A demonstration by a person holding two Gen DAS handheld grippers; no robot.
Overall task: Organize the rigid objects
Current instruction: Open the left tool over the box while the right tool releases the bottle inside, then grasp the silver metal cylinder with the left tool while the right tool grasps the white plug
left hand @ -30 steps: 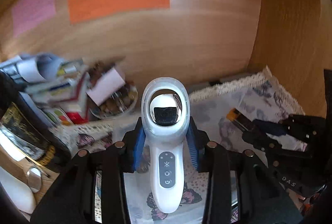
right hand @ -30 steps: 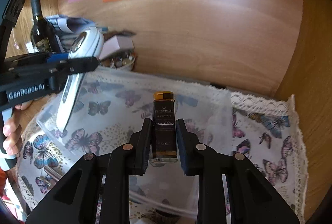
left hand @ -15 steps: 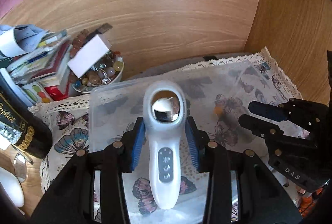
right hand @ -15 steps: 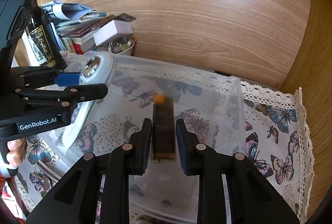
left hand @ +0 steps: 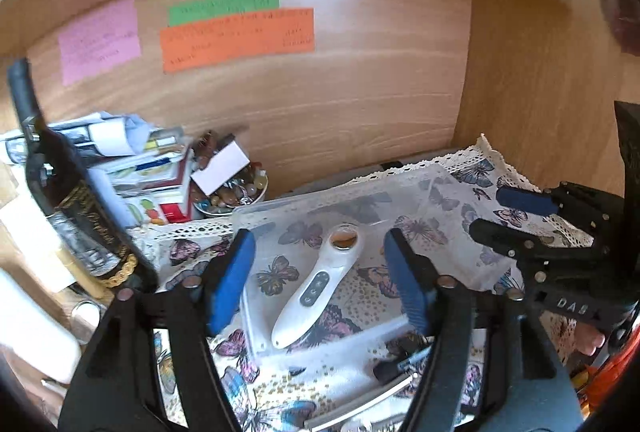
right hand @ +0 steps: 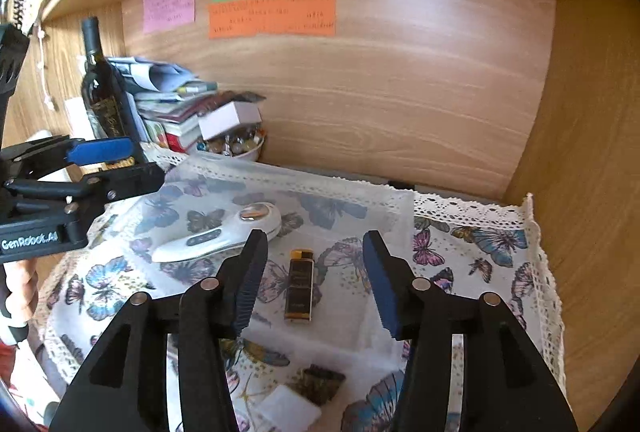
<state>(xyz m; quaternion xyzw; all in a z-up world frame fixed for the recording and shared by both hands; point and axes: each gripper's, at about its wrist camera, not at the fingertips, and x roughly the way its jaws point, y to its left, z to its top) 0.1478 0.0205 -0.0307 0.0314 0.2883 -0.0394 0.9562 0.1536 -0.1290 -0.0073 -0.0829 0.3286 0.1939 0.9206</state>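
A white handheld device (left hand: 316, 288) with a round head and three buttons lies in a clear plastic bin (left hand: 404, 188) on the butterfly cloth. It also shows in the right wrist view (right hand: 220, 234). A dark lighter with a gold cap (right hand: 299, 284) lies in the same bin (right hand: 360, 200), to the right of the device. My left gripper (left hand: 320, 276) is open and empty above the device. My right gripper (right hand: 314, 272) is open and empty above the lighter.
A dark wine bottle (left hand: 68, 200), a stack of books and papers (left hand: 136, 168) and a bowl of small stones (left hand: 232, 192) stand at the back left. Wooden walls close the back and right. Pens and small items (left hand: 396, 368) lie on the cloth near the front.
Both grippers opened and pulled back. The white device and the lighter were let go and now lie in the clear bin.
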